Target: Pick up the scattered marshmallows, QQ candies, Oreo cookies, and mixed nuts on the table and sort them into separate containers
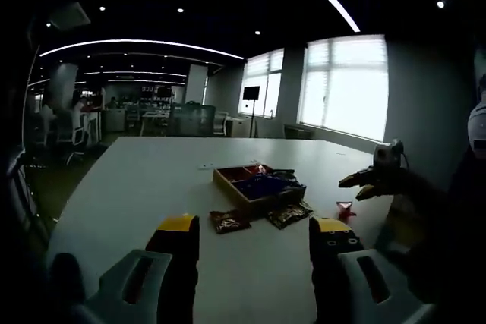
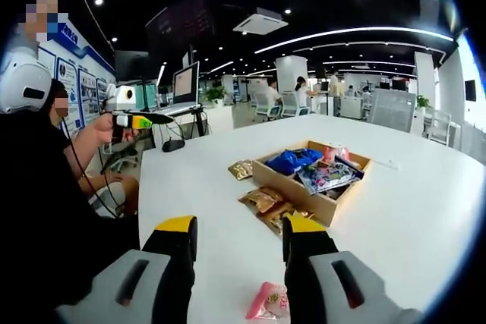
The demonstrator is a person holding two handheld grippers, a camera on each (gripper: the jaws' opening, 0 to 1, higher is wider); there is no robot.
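A wooden box stands mid-table, holding blue and mixed snack packets. In front of it lie a dark red packet, a brown packet and a small red one. My left gripper hovers open and empty short of them. The right gripper enters from the right, held in the air. In the right gripper view the box has golden packets beside it, another farther off, and a pink packet on the table near me. My right gripper is open above the table. The left gripper is held up at the left.
The large white table has much bare surface around the box. A person in dark clothes stands at its edge. Office chairs, desks and monitors lie beyond, and bright windows line one wall.
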